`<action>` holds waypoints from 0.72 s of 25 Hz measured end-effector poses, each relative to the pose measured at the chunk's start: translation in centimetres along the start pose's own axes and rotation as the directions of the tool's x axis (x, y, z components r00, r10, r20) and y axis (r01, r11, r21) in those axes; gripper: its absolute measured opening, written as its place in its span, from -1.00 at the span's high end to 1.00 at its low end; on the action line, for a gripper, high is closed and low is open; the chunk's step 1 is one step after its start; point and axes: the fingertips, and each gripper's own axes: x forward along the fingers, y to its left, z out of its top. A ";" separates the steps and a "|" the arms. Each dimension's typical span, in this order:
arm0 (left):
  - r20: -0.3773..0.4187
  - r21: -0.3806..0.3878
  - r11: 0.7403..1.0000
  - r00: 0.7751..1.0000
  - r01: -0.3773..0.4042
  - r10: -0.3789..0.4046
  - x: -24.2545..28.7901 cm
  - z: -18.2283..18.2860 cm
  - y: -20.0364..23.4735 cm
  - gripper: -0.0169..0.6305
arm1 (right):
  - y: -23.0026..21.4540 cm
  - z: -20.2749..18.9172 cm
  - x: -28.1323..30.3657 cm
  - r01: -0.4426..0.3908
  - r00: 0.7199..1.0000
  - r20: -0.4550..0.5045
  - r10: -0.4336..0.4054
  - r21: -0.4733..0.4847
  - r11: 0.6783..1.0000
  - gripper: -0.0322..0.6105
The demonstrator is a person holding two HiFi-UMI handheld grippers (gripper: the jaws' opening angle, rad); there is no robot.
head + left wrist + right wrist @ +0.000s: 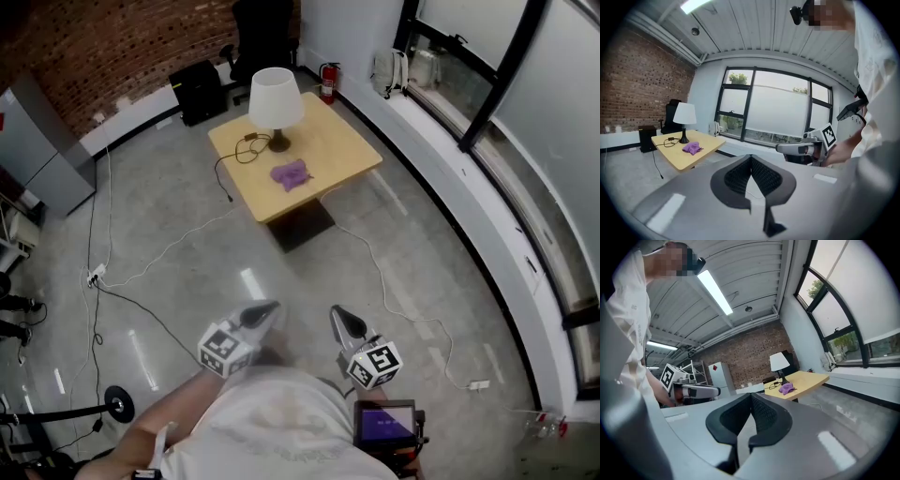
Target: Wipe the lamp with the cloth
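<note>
A lamp (275, 98) with a white shade stands at the back of a small wooden table (337, 141), far ahead of me. In front of its base lies a crumpled purple cloth (291, 174). My left gripper (267, 311) and right gripper (339, 319) are held side by side close to my body, well short of the table, both shut and empty. In the left gripper view the left gripper (751, 157) points past the lamp (685, 115) and cloth (692, 148). The right gripper (751, 394) has the lamp (778, 363) and cloth (787, 388) to its right.
A black cord (234, 155) runs from the lamp over the table edge. White cables (169, 248) trail across the concrete floor. Behind the table stand a black chair (262, 37), a black box (199, 92) and a fire extinguisher (327, 82). A window wall curves along the right.
</note>
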 end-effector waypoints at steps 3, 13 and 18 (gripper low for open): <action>0.014 -0.001 1.000 1.000 -0.004 0.004 0.3 0.6 0.1 0.94 | -0.3 0.0 0.0 0.003 1.000 -0.003 -0.003 0.005 1.000 0.86; -0.021 -0.033 0.999 1.000 0.005 -0.006 2.7 0.3 2.7 0.94 | -2.6 -0.1 2.2 0.030 0.999 -0.031 -0.029 0.035 0.999 0.86; 0.000 -0.042 0.999 1.000 0.015 -0.015 6.1 2.3 4.9 0.94 | -4.9 1.1 4.1 0.037 0.998 -0.056 -0.035 0.023 0.999 0.86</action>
